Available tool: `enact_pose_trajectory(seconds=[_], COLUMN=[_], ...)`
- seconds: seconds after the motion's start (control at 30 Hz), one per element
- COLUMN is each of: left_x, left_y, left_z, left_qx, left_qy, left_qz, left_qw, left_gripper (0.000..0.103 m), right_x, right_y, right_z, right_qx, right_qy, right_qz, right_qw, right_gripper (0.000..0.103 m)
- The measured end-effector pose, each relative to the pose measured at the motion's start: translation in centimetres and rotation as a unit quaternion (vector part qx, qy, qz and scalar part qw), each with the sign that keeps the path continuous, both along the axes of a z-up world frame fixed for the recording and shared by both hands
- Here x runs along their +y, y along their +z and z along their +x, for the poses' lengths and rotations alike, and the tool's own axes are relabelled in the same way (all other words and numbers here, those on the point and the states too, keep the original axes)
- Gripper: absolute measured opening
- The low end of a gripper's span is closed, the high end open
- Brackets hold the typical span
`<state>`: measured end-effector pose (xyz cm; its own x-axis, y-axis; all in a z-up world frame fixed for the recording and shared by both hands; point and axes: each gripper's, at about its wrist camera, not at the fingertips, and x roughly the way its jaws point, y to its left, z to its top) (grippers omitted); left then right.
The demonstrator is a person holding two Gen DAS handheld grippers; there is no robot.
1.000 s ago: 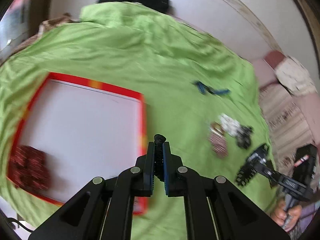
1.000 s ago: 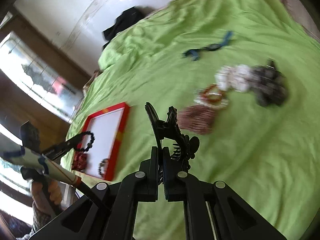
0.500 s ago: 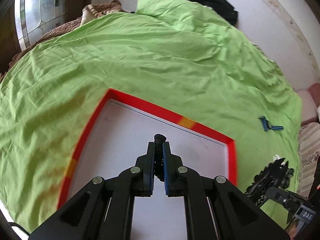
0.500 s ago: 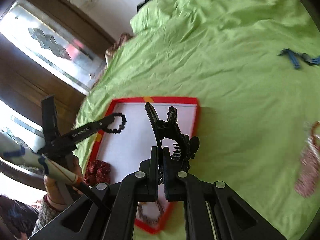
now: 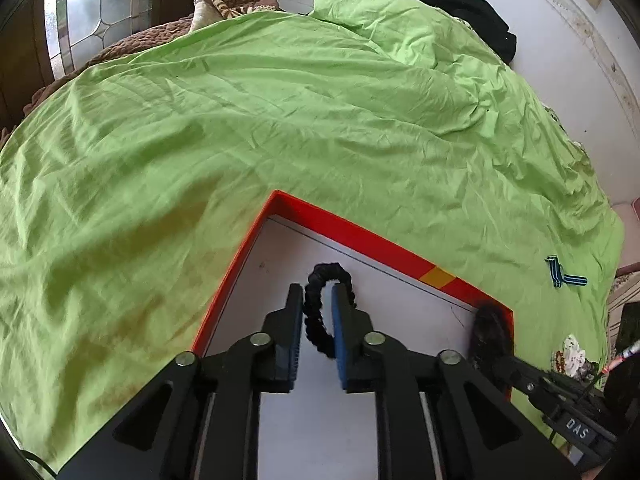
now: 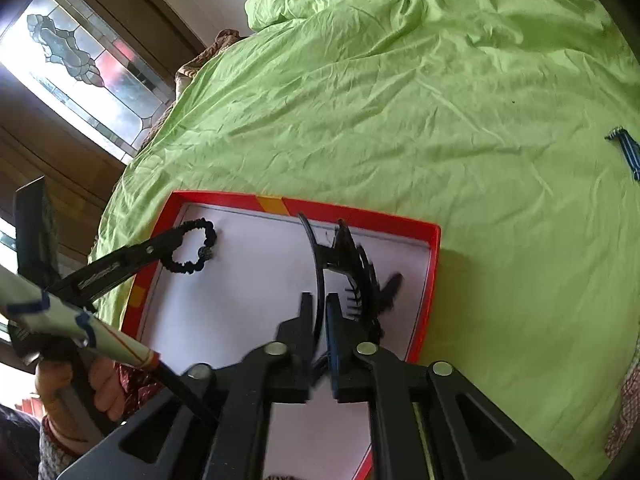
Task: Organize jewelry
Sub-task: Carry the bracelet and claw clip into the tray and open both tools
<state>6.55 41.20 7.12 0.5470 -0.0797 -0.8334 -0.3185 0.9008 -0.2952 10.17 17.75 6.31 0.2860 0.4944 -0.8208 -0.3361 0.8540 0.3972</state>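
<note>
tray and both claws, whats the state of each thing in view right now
left claw: jaws just opened, parted over the tray, black bead bracelet loose between them
right claw: jaws just opened, parted, black hair clip between them over the tray
red tray: open-topped, flat on the green sheet
blue striped band: lying on the sheet, outside the tray

- The left gripper (image 5: pixel 317 312) hangs over the white floor of a shallow red-rimmed tray (image 5: pixel 352 226); its jaws have just been opening.
- A black beaded bracelet (image 5: pixel 325 306) sits loosely in the gap between them.
- The right gripper (image 5: pixel 496 344) reaches in at the tray's right corner with something dark and blurred.
- The tray lies on a green bedsheet (image 5: pixel 280 120).
- A blue striped band (image 5: pixel 560 275) lies well apart to the right.
</note>
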Motion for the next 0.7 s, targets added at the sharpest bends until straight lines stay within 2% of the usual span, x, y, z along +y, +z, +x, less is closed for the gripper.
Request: enact_pose_trajectory(seconds=[0.03, 0.1, 0.3, 0.4, 0.57, 0.7], left_x=[-0.1, -0.4, -2.1, -3.8, -8.0, -12.0], left_y=[0.3, 1.2, 5.6, 7.6, 9.6, 10.3], left_z=[-0.4, -1.3, -5.7, -8.4, -13.0, -16.1], left_qx=[-0.003, -0.012, -0.044, -0.064, -0.080, -0.083], left_qy=[0.000, -0.002, 0.009, 0.012, 0.019, 0.022], left_qz=[0.004, 0.010, 0.045, 0.073, 0.081, 0.104], left_qw=[1.0000, 0.9999, 0.9980, 0.9952, 0.9932, 0.9908], left_gripper=[0.022, 0.027, 0.039, 0.043, 0.045, 0.047], right_x=[0.1, 0.0, -2.6, -5.6, -11.2, -15.7], right_y=[0.3, 1.3, 5.1, 6.1, 6.0, 4.5], right_z=[0.0, -0.5, -4.8, -8.1, -13.0, -16.0], right_qx=[-0.007, -0.030, -0.097, -0.131, -0.180, -0.186], right_qy=[0.000, 0.002, 0.023, 0.024, 0.007, -0.031], right_qz=[0.000, 0.000, 0.012, 0.004, -0.022, -0.020], right_qw=[1.000, 1.000, 0.995, 0.991, 0.983, 0.982], right_gripper=[0.029, 0.039, 0.040, 0.041, 0.041, 0.041])
